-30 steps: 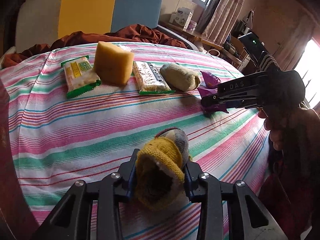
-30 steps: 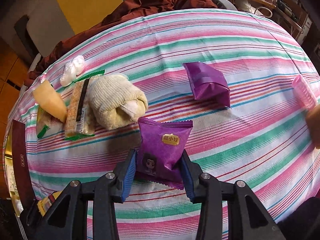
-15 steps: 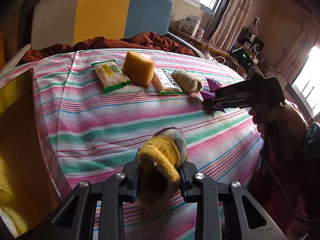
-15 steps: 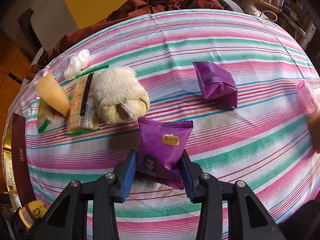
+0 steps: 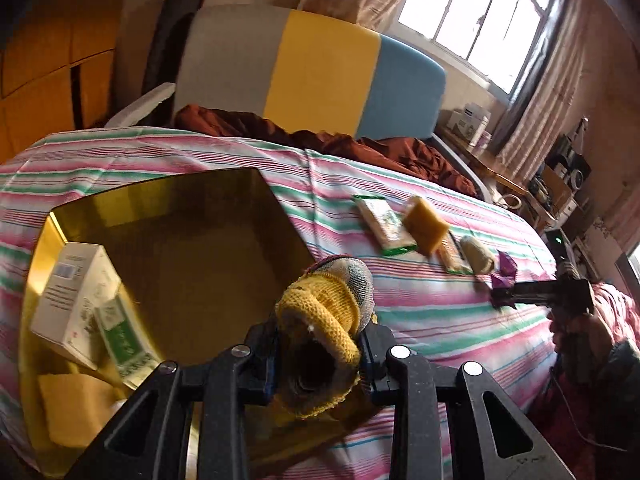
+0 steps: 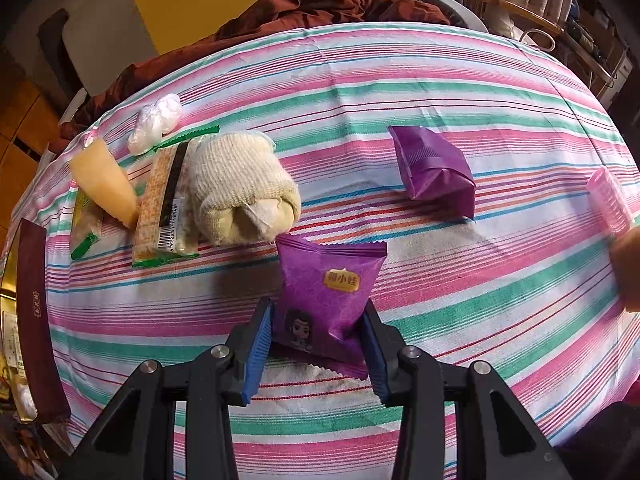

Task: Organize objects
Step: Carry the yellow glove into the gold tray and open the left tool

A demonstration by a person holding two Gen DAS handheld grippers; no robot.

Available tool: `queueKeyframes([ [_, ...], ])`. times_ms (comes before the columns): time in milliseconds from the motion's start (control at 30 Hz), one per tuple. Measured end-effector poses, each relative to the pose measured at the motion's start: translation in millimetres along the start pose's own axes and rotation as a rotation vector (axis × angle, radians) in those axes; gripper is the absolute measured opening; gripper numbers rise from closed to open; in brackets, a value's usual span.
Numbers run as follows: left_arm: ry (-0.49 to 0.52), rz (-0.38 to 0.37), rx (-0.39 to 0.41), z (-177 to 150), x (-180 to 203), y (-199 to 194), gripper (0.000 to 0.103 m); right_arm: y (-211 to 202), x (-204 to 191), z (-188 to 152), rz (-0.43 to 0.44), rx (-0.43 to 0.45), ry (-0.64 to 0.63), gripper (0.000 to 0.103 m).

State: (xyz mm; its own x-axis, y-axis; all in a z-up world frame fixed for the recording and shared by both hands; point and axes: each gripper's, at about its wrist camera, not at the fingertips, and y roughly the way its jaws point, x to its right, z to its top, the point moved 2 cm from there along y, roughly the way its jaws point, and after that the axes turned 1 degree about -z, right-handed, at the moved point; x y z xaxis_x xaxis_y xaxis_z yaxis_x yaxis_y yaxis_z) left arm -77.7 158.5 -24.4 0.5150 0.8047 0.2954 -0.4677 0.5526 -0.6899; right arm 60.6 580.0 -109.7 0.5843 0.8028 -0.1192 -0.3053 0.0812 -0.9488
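Left hand-held gripper [image 5: 320,354]: jaws clamped tight on a rolled yellow-and-grey knit sock [image 5: 329,320], cuff opening facing the camera. It hangs over the near edge of a gold-lined box [image 5: 256,200] that sits on the striped cloth [image 5: 440,312].

In the box, at its left side: a white carton [image 5: 70,300], a green-and-white packet [image 5: 122,336] leaning against it, and a yellow sponge-like block [image 5: 76,404] below them. The rest of the box floor is bare.

Right hand-held gripper [image 6: 318,346]: jaws narrowed onto a purple snack pouch [image 6: 326,296], pads pressing on both of its sides. The pouch stands upright with its lower edge at the cloth; I can't tell whether it is lifted clear.

Things on the cloth in the right wrist view:
- cream rolled sock [image 6: 244,188], just beyond the held pouch
- flat barcode cracker packet [image 6: 166,204], touching the cream sock on its left
- yellow sponge wedge [image 6: 106,184], resting on a green-edged packet [image 6: 86,220]
- small white plastic-wrapped lump [image 6: 154,122], further back
- second purple pouch [image 6: 434,172], well apart to the right
- pink ribbed roller [image 6: 610,200], at the far right edge
- dark maroon lid [image 6: 38,320], at the left edge

The person's hand [image 5: 576,328] on the right gripper's handle shows in the left wrist view.
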Motion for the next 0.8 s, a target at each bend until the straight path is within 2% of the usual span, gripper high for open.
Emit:
queueKeyframes([
  [133, -0.087, 0.081, -0.011, 19, -54, 6, 0.031, -1, 2, 1, -0.001, 0.0, -0.001, 0.042],
  [333, -0.122, 0.22, 0.019, 51, -119, 5, 0.031, -4, 6, -1, -0.006, 0.0, -0.005, 0.043],
  [467, -0.165, 0.271, 0.022, 66, -156, 11, 0.032, -6, 10, -1, -0.013, 0.001, -0.011, 0.043],
  [633, -0.227, 0.275, -0.005, 73, -182, 27, 0.033, -8, 14, -1, -0.026, 0.001, -0.024, 0.043],
  [733, -0.248, 0.265, -0.015, 73, -186, 35, 0.037, -9, 18, -1, -0.031, 0.0, -0.031, 0.043],
  [800, -0.247, 0.272, -0.02, 72, -186, 39, 0.043, -10, 20, -1, -0.035, 0.0, -0.038, 0.043],
])
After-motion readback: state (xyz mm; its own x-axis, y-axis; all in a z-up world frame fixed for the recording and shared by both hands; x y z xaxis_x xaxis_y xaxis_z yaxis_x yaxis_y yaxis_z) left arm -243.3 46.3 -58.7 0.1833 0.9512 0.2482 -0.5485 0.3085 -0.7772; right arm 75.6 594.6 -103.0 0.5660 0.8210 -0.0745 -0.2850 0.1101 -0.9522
